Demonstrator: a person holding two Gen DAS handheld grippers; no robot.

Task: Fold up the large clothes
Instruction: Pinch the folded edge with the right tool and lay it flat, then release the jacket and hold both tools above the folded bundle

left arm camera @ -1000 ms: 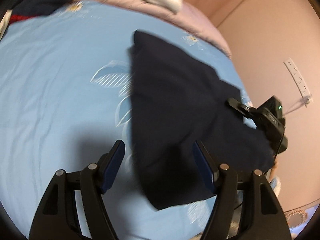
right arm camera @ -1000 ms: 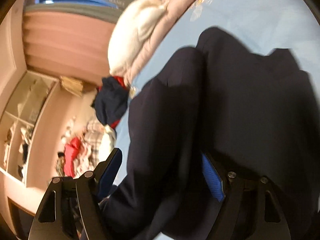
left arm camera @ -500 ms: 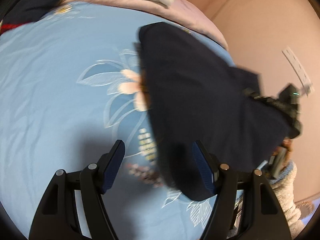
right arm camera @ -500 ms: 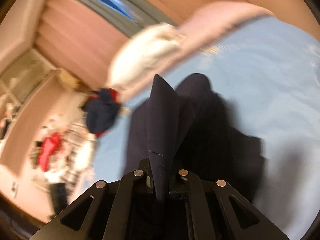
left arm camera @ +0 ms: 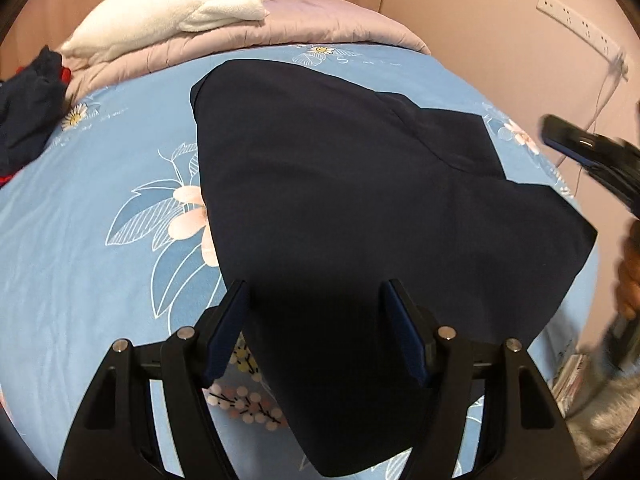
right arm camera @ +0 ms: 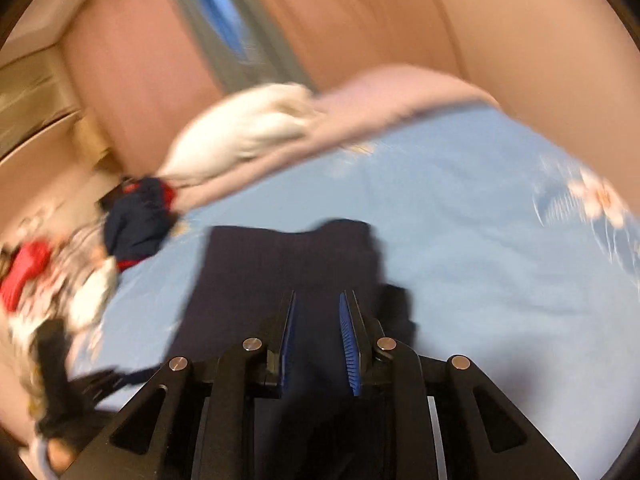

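Observation:
A dark navy garment (left arm camera: 360, 208) lies spread on the blue flowered bedsheet (left arm camera: 100, 208); it also shows in the right wrist view (right arm camera: 280, 268). My left gripper (left arm camera: 316, 320) hangs open just over the garment's near part, its pads apart and not pressing on the cloth. My right gripper (right arm camera: 318, 340) has its jaws a narrow gap apart and opening. Dark cloth shows through the gap, but nothing is pinched between the blue pads (right arm camera: 349, 336). In the left wrist view the right gripper (left arm camera: 580, 148) is blurred, raised off the garment's right edge.
A white blanket (left arm camera: 168, 12) lies on a pink quilt (left arm camera: 328, 16) at the far end of the bed. Dark blue and red clothes (left arm camera: 28, 120) sit at the left edge. A power strip (left arm camera: 580, 20) hangs on the wall. More clothes (right arm camera: 24, 276) are piled beyond the bed.
Half a second ago my right gripper was shut on a raised fold of the garment; now its jaws have parted, the fold is out and the cloth lies flatter. The left gripper moved over the garment.

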